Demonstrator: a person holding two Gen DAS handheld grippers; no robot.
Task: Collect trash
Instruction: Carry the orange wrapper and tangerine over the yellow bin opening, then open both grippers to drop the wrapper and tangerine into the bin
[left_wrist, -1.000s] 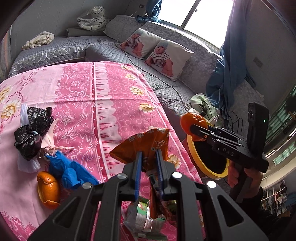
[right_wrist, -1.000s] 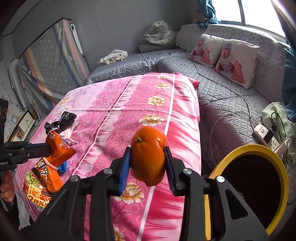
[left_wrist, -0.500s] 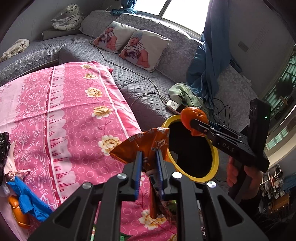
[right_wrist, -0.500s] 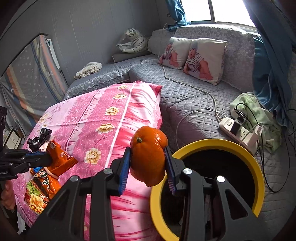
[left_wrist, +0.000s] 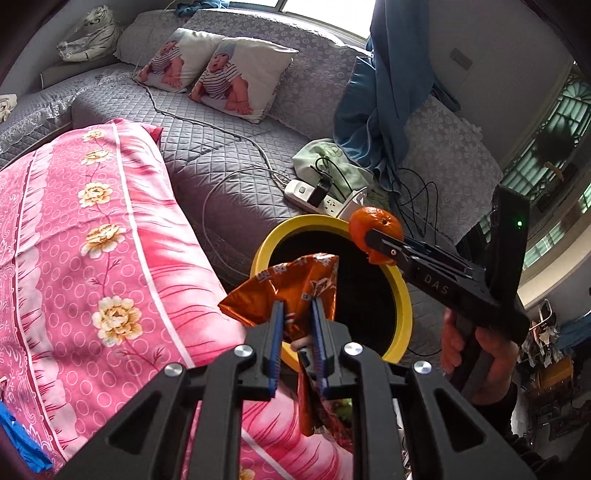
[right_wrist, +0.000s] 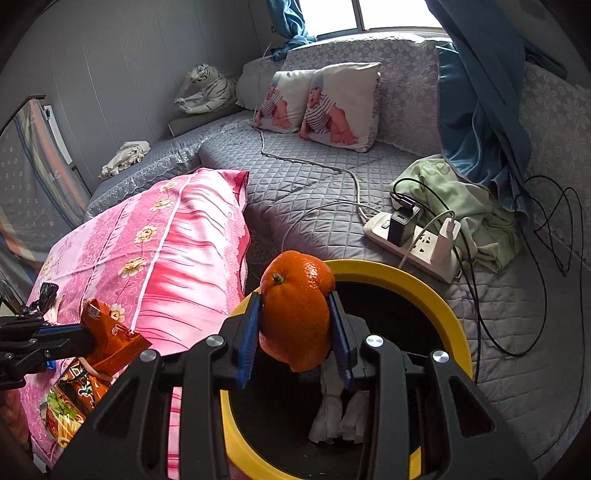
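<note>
Now the right gripper (right_wrist: 295, 332) clamps the orange peel (right_wrist: 296, 310) over the yellow bin (right_wrist: 448, 314), while the left gripper (left_wrist: 298, 332) pinches the orange snack wrapper (left_wrist: 291, 288) at the bin's near rim

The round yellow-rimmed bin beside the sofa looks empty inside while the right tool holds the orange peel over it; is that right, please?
Not quite: the round yellow-rimmed bin is not empty. The right wrist view shows crumpled white paper lying inside it. The rest holds: the right tool grips the orange peel over the opening.
</note>
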